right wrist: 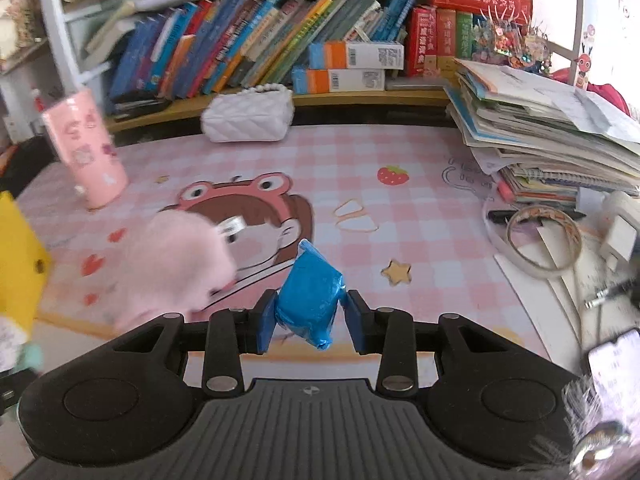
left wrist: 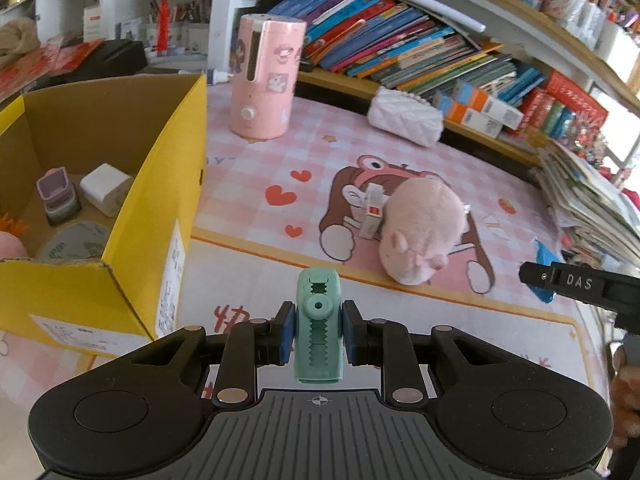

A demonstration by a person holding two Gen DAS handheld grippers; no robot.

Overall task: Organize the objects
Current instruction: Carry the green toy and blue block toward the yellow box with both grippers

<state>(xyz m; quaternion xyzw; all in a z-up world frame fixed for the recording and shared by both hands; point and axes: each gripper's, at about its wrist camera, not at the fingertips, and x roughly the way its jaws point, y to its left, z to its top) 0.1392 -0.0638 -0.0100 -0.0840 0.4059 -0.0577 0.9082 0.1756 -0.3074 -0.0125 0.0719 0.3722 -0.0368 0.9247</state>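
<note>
Matt mint-green plastic clip (left wrist: 318, 328); crinkled glossy blue foil packet (right wrist: 310, 294); fuzzy pink plush toy (left wrist: 420, 232); matt yellow corrugated cardboard box (left wrist: 156, 184); smooth pink checked mat (right wrist: 400, 216).

Bright daylight enters from two o'clock, blowing out that corner; fisheye bends the edges; right wrist view smears at nine o'clock

Both cameras sit low over the pink mat (left wrist: 260, 152), looking toward the bookshelf (right wrist: 248, 52); both show the pink plush (left wrist: 420, 232) mid-frame.
</note>
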